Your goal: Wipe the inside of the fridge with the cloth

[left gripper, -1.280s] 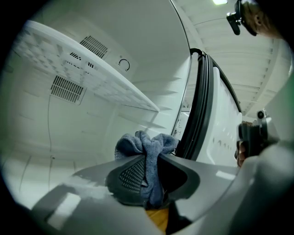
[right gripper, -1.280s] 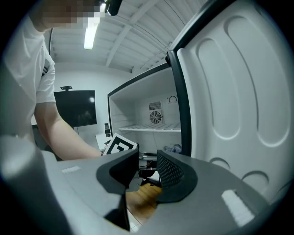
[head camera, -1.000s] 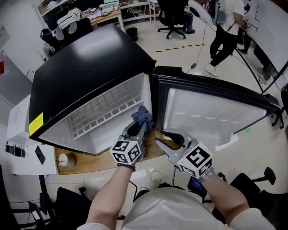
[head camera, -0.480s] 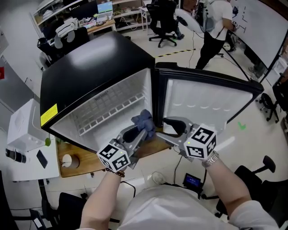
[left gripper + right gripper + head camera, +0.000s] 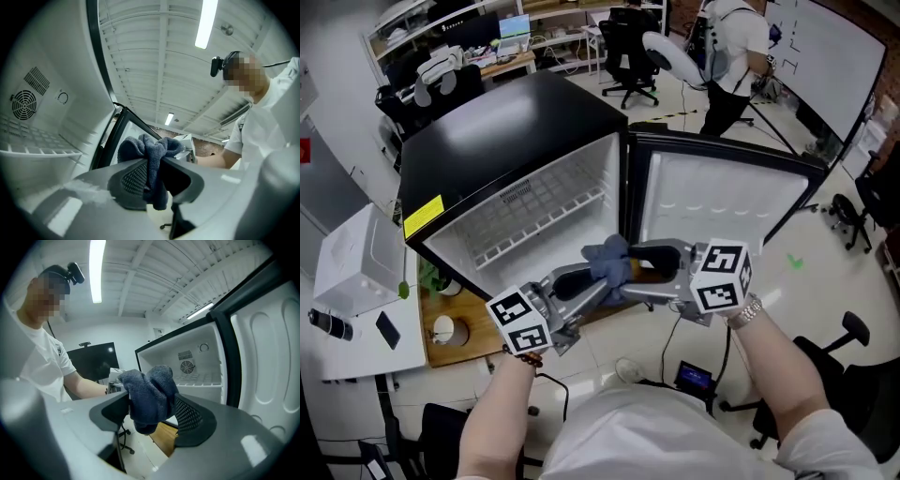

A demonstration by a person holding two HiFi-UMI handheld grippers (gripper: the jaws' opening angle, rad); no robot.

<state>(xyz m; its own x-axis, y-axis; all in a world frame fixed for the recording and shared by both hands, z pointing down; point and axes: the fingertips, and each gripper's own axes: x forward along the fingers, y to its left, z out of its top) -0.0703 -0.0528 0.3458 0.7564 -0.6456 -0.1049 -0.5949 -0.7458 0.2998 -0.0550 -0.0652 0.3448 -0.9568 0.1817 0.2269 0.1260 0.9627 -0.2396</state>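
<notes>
The black fridge (image 5: 516, 112) stands with its door (image 5: 722, 202) swung open to the right, its white inside and wire shelf (image 5: 534, 216) in view. A dark blue cloth (image 5: 607, 255) hangs in front of the opening. My left gripper (image 5: 602, 277) is shut on the cloth (image 5: 150, 150), pinched between its pads. My right gripper (image 5: 647, 270) comes in from the right; its jaws have just been opening and now stand wide, with the cloth (image 5: 150, 397) between them and not pressed. The right gripper view shows the fridge's inside (image 5: 197, 362) beyond the cloth.
A wooden board (image 5: 469, 339) with a small cup (image 5: 442, 330) lies under the fridge. A white box (image 5: 352, 272) stands at the left. A person (image 5: 727, 47) stands at the back among office chairs. Another chair (image 5: 853, 337) and a floor device (image 5: 694, 378) are at the right.
Both grippers have risen in front of the fridge opening, the cloth going up with the left one. The right jaws have spread wide around the cloth.
</notes>
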